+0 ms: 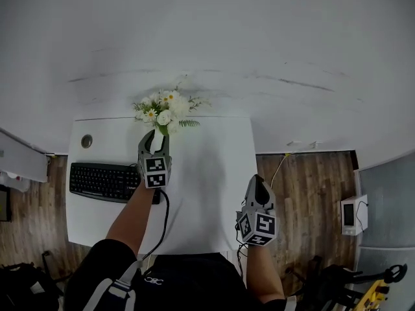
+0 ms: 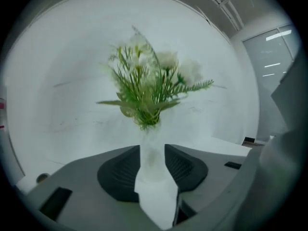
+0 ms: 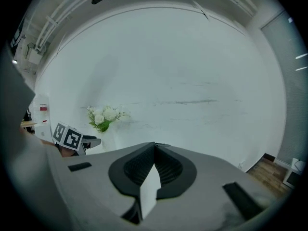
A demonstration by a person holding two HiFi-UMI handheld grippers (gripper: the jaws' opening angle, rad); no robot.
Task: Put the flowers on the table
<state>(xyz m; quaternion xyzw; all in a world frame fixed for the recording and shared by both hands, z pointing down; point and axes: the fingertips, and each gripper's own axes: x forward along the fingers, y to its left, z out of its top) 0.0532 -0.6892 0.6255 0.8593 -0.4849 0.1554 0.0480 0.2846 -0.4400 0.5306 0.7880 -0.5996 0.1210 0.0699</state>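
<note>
Head view: the flowers (image 1: 165, 112) stand in a slim white vase (image 1: 157, 136) at the far edge of the white table (image 1: 207, 173), close to the wall and just right of the keyboard (image 1: 104, 181). The left gripper (image 1: 154, 144) reaches to the vase from the near side. The right gripper (image 1: 257, 185) hangs at the table's near right edge, well apart from the bouquet.

Left gripper view: the vase (image 2: 153, 153) rises upright between the two dark pads (image 2: 122, 172), which clasp its narrow neck on both sides just under the green stems. This looks the right place to hold: the vase seems stiff and smooth, perhaps slippery, while the flowers (image 2: 149, 85) are soft, light and top-heavy, and would crush or bend if pinched. A firm, level grip should keep it from tilting.

Right gripper view: the right gripper (image 3: 155, 165) has its jaws pressed together with nothing between them. The bouquet (image 3: 104, 115) shows far off to the left.
</note>
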